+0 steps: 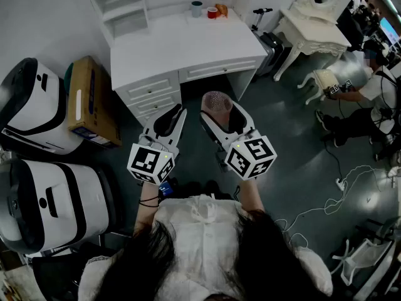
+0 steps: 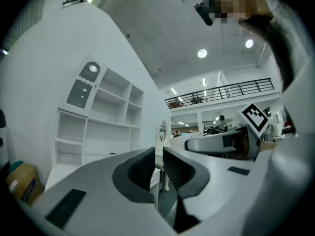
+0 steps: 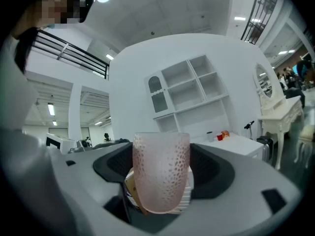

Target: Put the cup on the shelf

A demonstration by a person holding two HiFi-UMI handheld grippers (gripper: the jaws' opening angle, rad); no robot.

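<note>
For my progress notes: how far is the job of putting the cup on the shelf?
Done: the right hand-held gripper is closed on the cup. In hand: it holds the cup level, facing the white desk. Left: bring it to the shelf and release.

head view steeply down; both gripper views level toward shelf [image 3: 189, 90]

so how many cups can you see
3: pink cup in the right tool, dark cup and red cup at the desk's back edge. The orange thing beside them is unclear.
</note>
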